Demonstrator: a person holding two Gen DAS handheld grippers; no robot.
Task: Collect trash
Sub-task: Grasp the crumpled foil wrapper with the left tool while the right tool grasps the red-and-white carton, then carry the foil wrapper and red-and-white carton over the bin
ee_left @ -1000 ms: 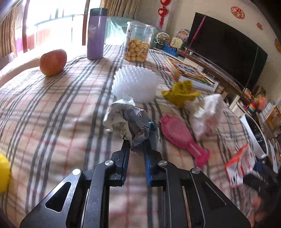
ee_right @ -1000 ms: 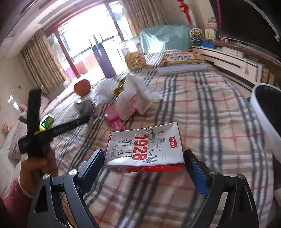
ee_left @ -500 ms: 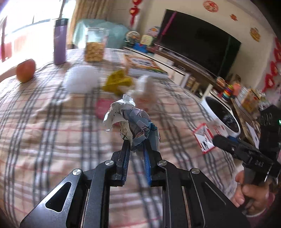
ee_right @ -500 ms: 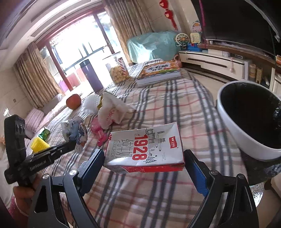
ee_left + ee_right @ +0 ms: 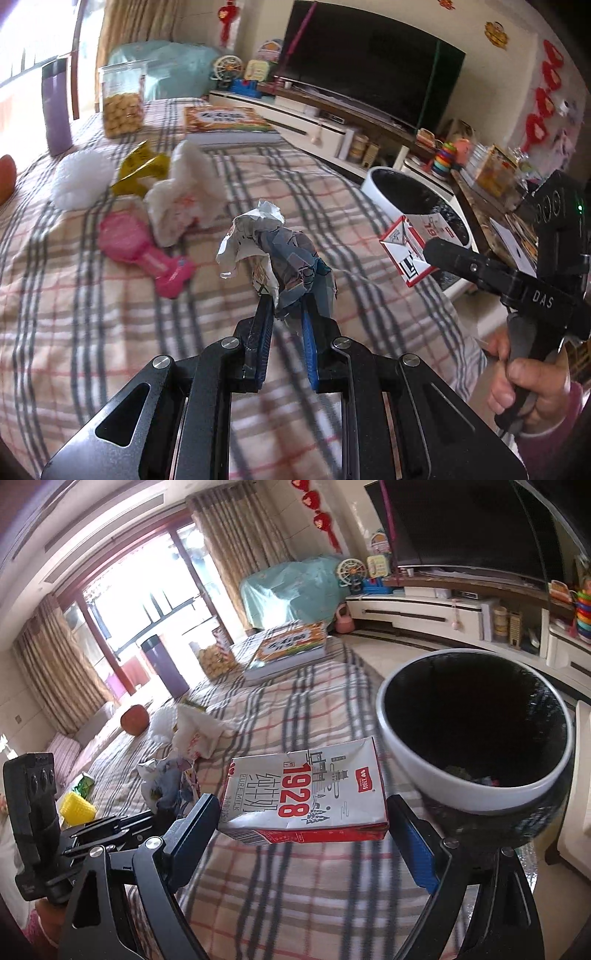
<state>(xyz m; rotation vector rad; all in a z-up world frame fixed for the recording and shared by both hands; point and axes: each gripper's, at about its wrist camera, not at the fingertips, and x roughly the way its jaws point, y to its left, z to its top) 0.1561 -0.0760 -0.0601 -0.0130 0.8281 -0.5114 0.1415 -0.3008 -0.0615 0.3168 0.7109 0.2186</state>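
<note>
Crumpled paper (image 5: 275, 254) pinched in left fingers (image 5: 264, 314), milk carton (image 5: 306, 794) gripped by right fingers (image 5: 199, 819)

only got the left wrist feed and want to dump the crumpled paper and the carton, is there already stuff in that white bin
Observer: The right wrist view looks down into the white bin. A few small scraps lie at its dark bottom.
Operator: is the carton over the opening
Observer: It seems not. The milk carton, clamped end to end in the right gripper, shows beside the rim, with the plaid cover below it.
Operator: anything on the bed outside my frame
Observer: A yellow ridged object and a green packet lie on the cover at the far left of that view.
</note>
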